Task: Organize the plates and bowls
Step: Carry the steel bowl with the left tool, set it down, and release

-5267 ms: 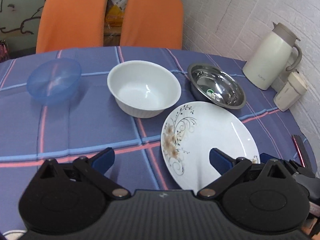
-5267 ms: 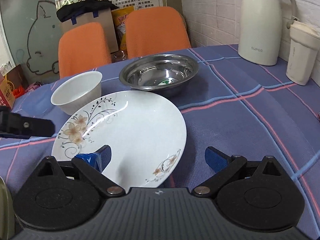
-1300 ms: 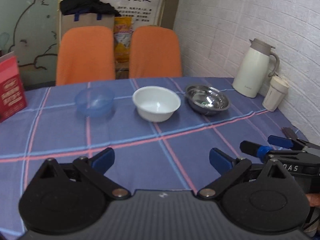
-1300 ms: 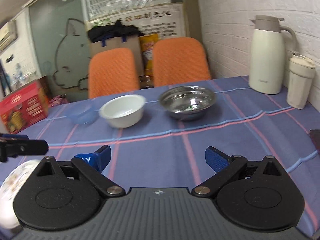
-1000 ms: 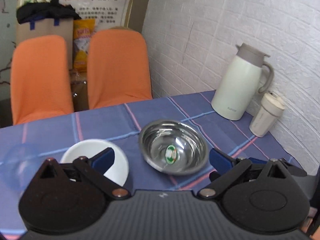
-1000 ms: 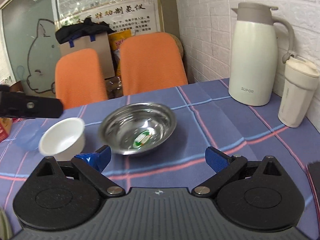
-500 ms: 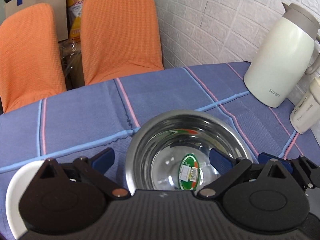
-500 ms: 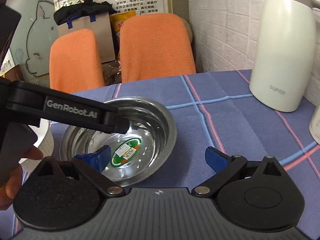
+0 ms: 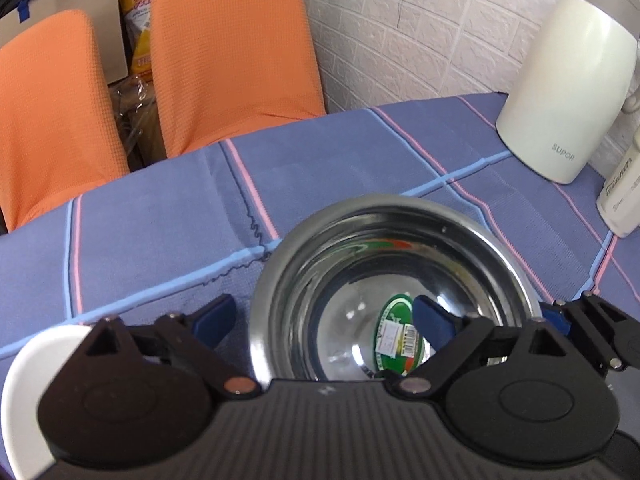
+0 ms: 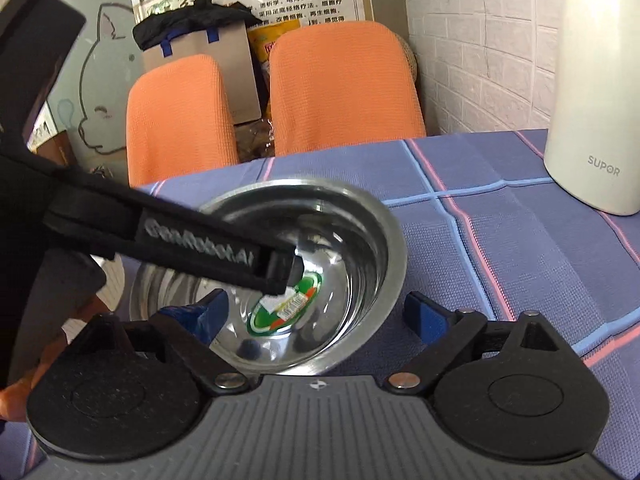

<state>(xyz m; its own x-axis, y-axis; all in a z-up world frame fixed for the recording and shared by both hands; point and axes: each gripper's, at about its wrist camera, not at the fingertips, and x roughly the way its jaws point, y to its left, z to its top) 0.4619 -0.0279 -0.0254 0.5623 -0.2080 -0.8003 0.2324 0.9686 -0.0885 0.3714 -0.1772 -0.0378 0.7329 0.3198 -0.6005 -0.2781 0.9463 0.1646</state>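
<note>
A steel bowl (image 9: pixel 360 248) with a green sticker inside stands on the blue plaid tablecloth. My left gripper (image 9: pixel 322 320) is open astride its left rim, one finger outside and one over the inside. My right gripper (image 10: pixel 316 314) is open astride the right rim of the steel bowl (image 10: pixel 360 240), its left finger inside. The left gripper's finger (image 10: pixel 192 240) reaches in from the left, its tip above the sticker. The right gripper's tip (image 9: pixel 592 328) shows at the bowl's right edge. A white bowl (image 9: pixel 24 380) sits just left of the steel one, mostly hidden.
A cream thermos jug (image 9: pixel 568 80) and a cream cup (image 9: pixel 624 196) stand at the table's right, by the brick wall. Two orange chairs (image 10: pixel 344 88) stand behind the far table edge (image 9: pixel 160 172). A hand (image 10: pixel 12 396) shows at the lower left.
Both grippers have moved forward and down onto the steel bowl, which now fills both views. Their fingers now straddle its rims. The flowered plate is out of view.
</note>
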